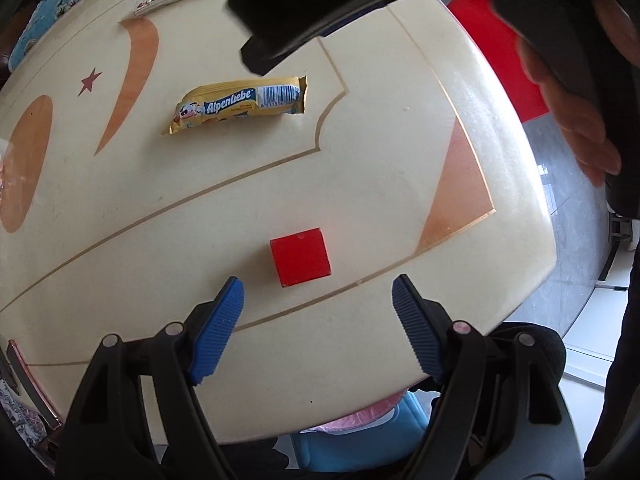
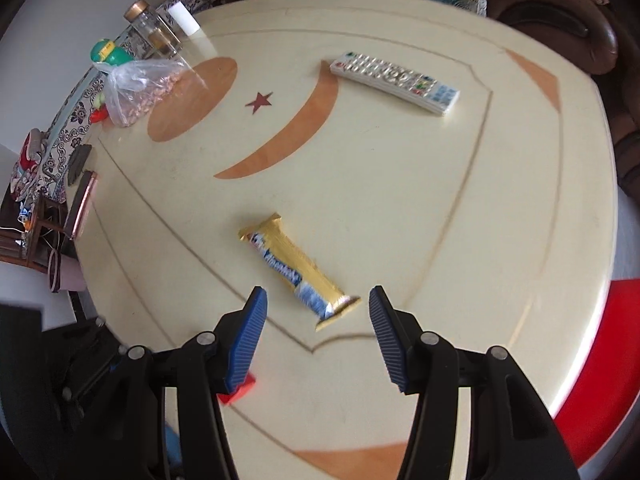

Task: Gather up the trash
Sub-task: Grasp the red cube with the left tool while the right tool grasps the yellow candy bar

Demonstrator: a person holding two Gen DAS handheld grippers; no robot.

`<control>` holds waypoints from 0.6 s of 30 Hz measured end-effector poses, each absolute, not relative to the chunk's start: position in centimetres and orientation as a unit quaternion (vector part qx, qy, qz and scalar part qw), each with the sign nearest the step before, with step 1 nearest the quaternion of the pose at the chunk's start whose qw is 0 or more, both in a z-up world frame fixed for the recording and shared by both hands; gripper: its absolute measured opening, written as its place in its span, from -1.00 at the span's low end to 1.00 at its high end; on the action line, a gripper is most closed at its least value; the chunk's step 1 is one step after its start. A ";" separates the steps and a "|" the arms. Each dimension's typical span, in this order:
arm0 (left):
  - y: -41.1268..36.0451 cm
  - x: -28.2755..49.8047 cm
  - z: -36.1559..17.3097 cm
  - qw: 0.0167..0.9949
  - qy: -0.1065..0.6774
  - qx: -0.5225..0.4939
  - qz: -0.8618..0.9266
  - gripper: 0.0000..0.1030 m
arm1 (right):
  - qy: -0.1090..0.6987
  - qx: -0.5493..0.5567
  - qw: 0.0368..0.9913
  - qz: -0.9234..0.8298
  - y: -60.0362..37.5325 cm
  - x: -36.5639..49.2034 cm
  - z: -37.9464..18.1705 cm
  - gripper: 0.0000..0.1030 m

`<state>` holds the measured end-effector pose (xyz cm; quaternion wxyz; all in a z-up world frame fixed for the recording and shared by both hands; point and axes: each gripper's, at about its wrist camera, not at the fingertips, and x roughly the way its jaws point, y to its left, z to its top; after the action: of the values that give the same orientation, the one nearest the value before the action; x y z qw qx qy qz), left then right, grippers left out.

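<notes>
A red cube sits on the cream table, just ahead of my left gripper, which hangs open above it with nothing between the blue pads. A gold Alpenliebe candy wrapper lies farther out. In the right wrist view the same wrapper lies diagonally, its near end just ahead of my open right gripper. A corner of the red cube peeks out behind the right gripper's left finger. The right gripper's black body and a hand show at the top of the left wrist view.
A white remote control lies at the far side. A clear plastic bag, jars and a green bottle crowd the far left edge. A phone lies at the left rim. A sofa stands behind; a blue bin sits under the near edge.
</notes>
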<state>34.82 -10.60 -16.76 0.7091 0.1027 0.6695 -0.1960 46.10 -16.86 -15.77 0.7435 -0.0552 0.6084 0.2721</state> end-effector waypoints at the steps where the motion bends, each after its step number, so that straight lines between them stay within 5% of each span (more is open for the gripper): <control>1: -10.6 34.9 -16.9 0.709 0.670 0.101 -0.197 0.46 | 0.613 -0.060 0.739 0.273 -16.4 46.5 -16.3 0.02; 18: -10.7 36.2 -19.3 0.697 0.683 0.091 -0.201 0.46 | 0.639 -0.103 0.707 0.284 -12.5 46.9 -20.6 0.02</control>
<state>36.19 -10.69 -19.28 0.6966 0.0906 0.6828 -0.2007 46.88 -12.46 -20.64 0.7073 -0.1027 0.6392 0.2840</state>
